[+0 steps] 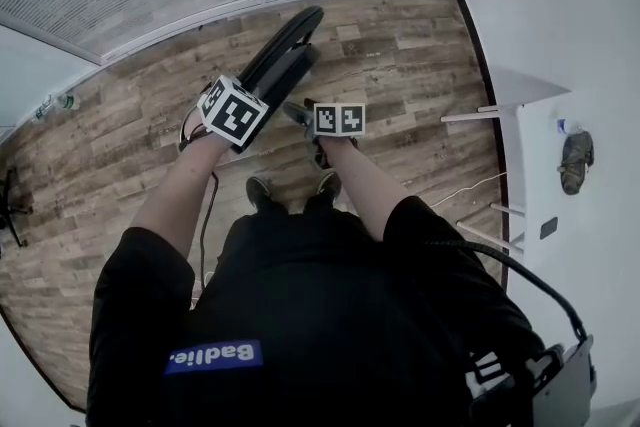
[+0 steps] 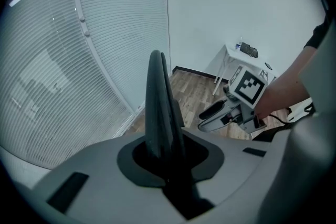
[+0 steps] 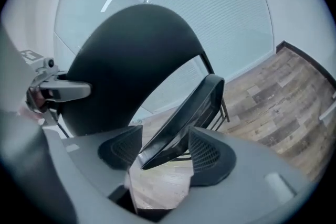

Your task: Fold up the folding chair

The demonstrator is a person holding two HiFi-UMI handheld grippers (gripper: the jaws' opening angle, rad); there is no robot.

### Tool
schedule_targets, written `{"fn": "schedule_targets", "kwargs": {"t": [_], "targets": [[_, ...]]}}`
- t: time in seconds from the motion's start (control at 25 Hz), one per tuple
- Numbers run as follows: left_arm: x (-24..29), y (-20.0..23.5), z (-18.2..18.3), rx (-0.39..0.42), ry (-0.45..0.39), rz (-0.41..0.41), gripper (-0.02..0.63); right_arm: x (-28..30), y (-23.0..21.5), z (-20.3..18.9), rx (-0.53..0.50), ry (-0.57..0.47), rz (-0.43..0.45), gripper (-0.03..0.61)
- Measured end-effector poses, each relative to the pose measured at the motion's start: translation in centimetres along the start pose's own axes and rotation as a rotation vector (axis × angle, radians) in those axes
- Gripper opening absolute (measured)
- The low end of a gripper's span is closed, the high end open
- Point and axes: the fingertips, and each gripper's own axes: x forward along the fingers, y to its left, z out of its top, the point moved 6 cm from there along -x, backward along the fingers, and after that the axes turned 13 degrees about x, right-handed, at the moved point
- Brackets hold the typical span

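the left claw (image 2: 167, 165) is pinched down on the thin top edge of the chair's backrest (image 2: 160, 102), which stands straight out from between its pads. just to its right, the right claw (image 3: 160, 152) is spread wider. the front edge of the seat (image 3: 189, 113) runs slantwise between its pads and rests against both. the seat is tipped up toward the backrest, which fills the space behind and to the left of this claw. the chair (image 1: 285, 55) stands just ahead of both claws, its two panels close together, on the wooden floor (image 1: 400, 55). past the left claw, a window with blinds (image 2: 79, 60) reaches down to the floor. farther right of the right claw, a small white surface (image 2: 231, 51) stands by the wall.
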Motion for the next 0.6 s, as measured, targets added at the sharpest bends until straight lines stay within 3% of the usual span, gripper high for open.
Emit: {"fn": "schedule_targets", "kwargs": {"t": [0.2, 0.6], "targets": [[-0.4, -1.1, 0.8, 0.005, -0.008, 0.002, 0.071, -6.7, 0.5, -0.4, -0.06, -0.068, 0.04, 0.22], [-0.9, -1.4, 0.8, 0.005, -0.012, 0.014, 0.069, -18.3, 3.3, -2.0, -0.123, -0.28, 0.167, 0.018]]}}
